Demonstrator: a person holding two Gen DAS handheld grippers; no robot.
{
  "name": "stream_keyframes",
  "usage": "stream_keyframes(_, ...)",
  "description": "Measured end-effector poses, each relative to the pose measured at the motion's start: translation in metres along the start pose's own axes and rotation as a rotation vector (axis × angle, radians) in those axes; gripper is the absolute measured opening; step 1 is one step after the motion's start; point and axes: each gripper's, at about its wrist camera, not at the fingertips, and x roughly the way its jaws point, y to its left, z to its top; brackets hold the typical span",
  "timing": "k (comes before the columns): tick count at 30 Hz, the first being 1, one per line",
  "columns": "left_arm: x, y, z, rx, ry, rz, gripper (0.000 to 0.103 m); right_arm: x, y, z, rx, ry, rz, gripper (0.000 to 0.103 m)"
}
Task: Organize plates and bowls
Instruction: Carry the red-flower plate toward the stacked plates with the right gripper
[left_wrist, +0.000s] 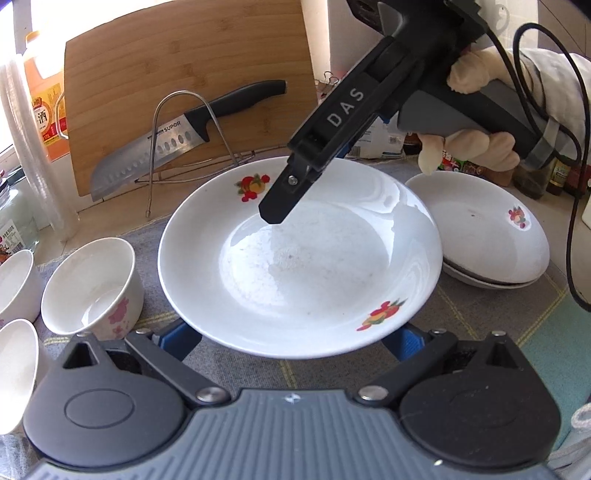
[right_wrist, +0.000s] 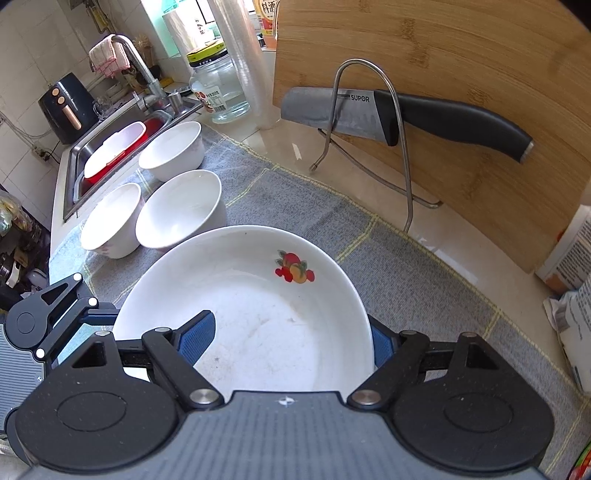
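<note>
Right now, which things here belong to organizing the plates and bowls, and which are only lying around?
Job: near plate, plate stack, four bowls.
Just lying about: knife, cutting board, glass jar, orange bottle.

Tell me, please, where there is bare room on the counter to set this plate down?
The grey mat is bare between the bowls and the knife rack, and along the cutting board to the right. Its teal corner in front of the plate stack is also free. The bowls' side by the sink is crowded.
</note>
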Motion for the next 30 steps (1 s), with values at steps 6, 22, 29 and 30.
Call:
stream_keyframes(6, -0.012, -0.015, 0.0, 0.019, -0.012, -0.028, 0.101, -0.018, 0.0, -0.016, 0.032, -0.022, -0.017, 0.088)
stream_keyframes(22, -0.015, -0.062, 0.01, 0.106, -0.029, -0.135, 0.101, -0.068, -0.017, -0.075, 0.131, -0.059, -0.112, 0.088)
stream_keyframes(29, -0.007, -0.082, 0.019, 0.152, -0.031, -0.192, 0.101, -0.09, -0.032, -0.099, 0.189, -0.075, -0.156, 0.088)
stream_keyframes(30, -0.006, -0.085, 0.02, 0.159, -0.031, -0.199, 0.101, -0.092, -0.034, -0.103, 0.199, -0.077, -0.163, 0.088)
